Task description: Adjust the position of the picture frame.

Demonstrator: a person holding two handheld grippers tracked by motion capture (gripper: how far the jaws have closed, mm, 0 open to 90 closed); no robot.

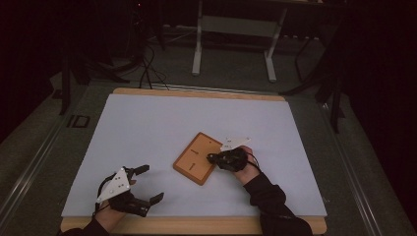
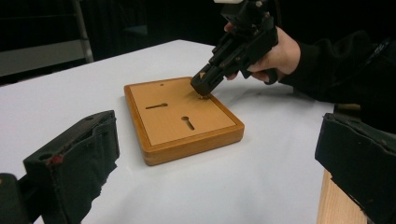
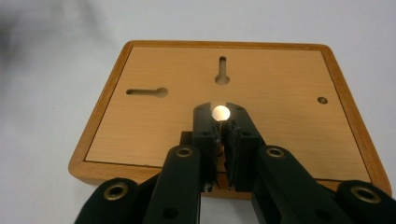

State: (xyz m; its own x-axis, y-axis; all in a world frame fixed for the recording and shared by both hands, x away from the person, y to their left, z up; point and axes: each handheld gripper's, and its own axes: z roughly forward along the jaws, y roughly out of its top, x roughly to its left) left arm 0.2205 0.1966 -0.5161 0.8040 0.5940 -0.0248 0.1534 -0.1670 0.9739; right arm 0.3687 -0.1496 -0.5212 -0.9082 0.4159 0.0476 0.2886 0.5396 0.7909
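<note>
Wooden peg [image 3: 221, 113], small, stiff and light, pinched end-on by right gripper [image 3: 221, 122] over board [image 3: 280, 93]; best held by its sides; left gripper [image 1: 143, 184] open, idle.

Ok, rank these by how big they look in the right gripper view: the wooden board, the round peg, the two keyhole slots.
1. wooden board, largest by far.
2. The two keyhole slots: sideways slot and upright slot look alike, so no ranking between them.
3. round peg, smallest, clamped in the right hand-held gripper.
</note>
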